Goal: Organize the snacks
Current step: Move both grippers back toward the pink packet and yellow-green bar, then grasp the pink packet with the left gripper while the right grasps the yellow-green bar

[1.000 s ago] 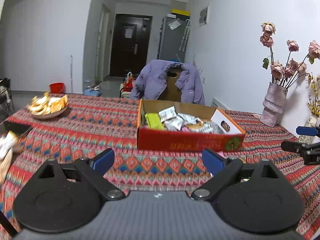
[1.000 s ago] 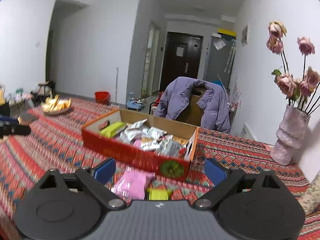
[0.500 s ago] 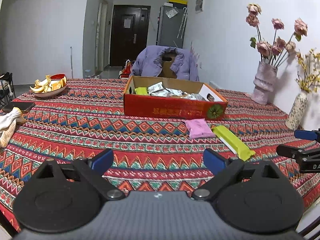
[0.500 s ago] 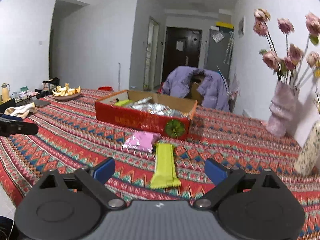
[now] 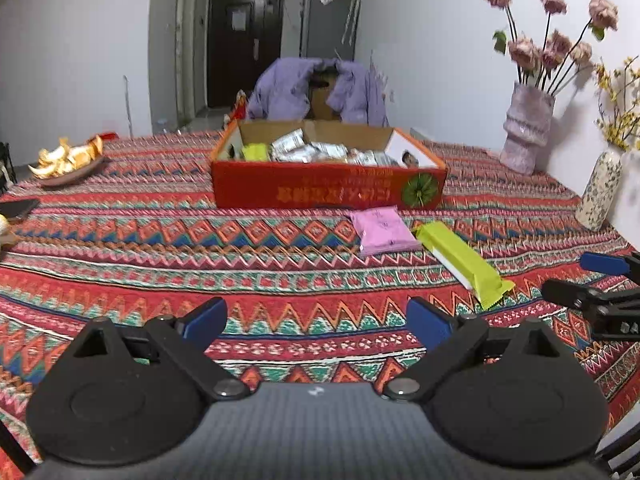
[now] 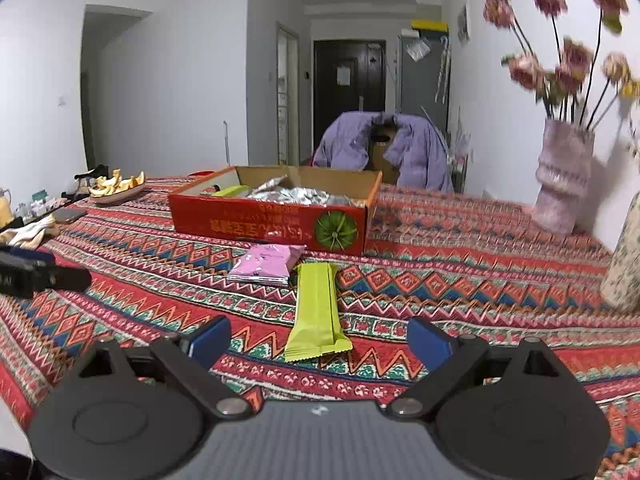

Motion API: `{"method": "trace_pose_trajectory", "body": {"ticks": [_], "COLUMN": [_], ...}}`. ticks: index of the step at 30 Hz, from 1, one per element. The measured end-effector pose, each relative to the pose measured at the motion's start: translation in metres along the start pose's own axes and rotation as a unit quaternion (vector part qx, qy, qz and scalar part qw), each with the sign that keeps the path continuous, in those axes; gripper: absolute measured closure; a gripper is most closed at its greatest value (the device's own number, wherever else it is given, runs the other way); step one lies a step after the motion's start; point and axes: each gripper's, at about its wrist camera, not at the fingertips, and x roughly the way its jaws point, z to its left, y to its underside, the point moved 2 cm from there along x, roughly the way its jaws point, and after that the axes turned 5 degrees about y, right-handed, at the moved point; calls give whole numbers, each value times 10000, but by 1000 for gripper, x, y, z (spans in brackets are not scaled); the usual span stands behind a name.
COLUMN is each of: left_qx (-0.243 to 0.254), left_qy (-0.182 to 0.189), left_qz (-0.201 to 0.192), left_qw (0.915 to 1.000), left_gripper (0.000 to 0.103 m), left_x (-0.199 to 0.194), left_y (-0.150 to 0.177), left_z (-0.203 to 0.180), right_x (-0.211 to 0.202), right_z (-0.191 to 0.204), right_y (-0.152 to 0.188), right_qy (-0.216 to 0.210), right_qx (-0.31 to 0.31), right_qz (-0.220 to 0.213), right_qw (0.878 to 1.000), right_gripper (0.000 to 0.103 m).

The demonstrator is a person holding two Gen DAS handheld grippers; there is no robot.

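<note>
A red cardboard box [image 5: 328, 190] [image 6: 268, 224] with several silver and green snack packs in it stands on the patterned tablecloth. In front of it lie a pink packet [image 5: 382, 230] [image 6: 266, 264] and a long green bar [image 5: 464, 262] [image 6: 316, 304]. My left gripper [image 5: 316, 322] is open over bare cloth, well short of the box. My right gripper [image 6: 320, 340] is wide and closing slightly. The green bar's near end lies on the cloth between its fingers, untouched by the pads. Each gripper shows at the edge of the other's view.
A plate of orange peels [image 5: 68, 160] and a phone [image 5: 18, 208] sit at the left. A pink vase of flowers [image 5: 526, 132] and a speckled vase [image 5: 600, 192] stand at the right by the wall. A chair with a purple jacket [image 5: 316, 92] is behind the table.
Both grippers have drawn back from the box and sunk toward the table. The pink packet and the green bar have come into full view in front of them.
</note>
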Motion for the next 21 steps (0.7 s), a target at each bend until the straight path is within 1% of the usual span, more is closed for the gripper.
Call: {"method": "trace_pose_trajectory", "body": {"ticks": [2,4,5,9,11,12,13,14,15,17,21], "left_qx": [11,-17,-46,-50,52,116,154,187,220,255,134], "left_qy": [46,90,126,167,202,242,277,319,357,431,469], "left_qz": [88,129,143,341,436,464,470,472,495,529,797], "left_qw": [10000,9999,9998,9993,9988,9986,9984,9982,9979,9973,9956], "left_gripper": [5,5,5,5,5,5,5,5,5,5,5], "left_x": [12,24,30,61,79,89,97,106,117,137,184], "left_y": [-3,-8,-11,-26,-35,-41,-45,-51,-57,-63,-74], "left_z": [0,2,3,4,0,-3,-5,-8,-12,-19,-32], "right_x": [17,36,48,88,109,116,124,131,137,138,136], "right_z": [-1,1,3,12,14,14,14,12,10,2,-21], "right_y": [-2,-5,-7,-16,-19,-20,-20,-19,-18,-18,-18], "right_qy": [-4,-37,-57,-43,-48,-41,-33,-24,-58,-93,9], "right_qx": [77,94,75,-146,-217,-251,-279,-289,-274,-133,193], "right_qz": [97,222,301,483,618,670,735,822,881,861,763], "right_qw": [9999,9997,9995,9987,9978,9974,9969,9962,9957,9962,9969], "right_gripper": [16,19,25,33,48,52,61,67,67,68,69]}}
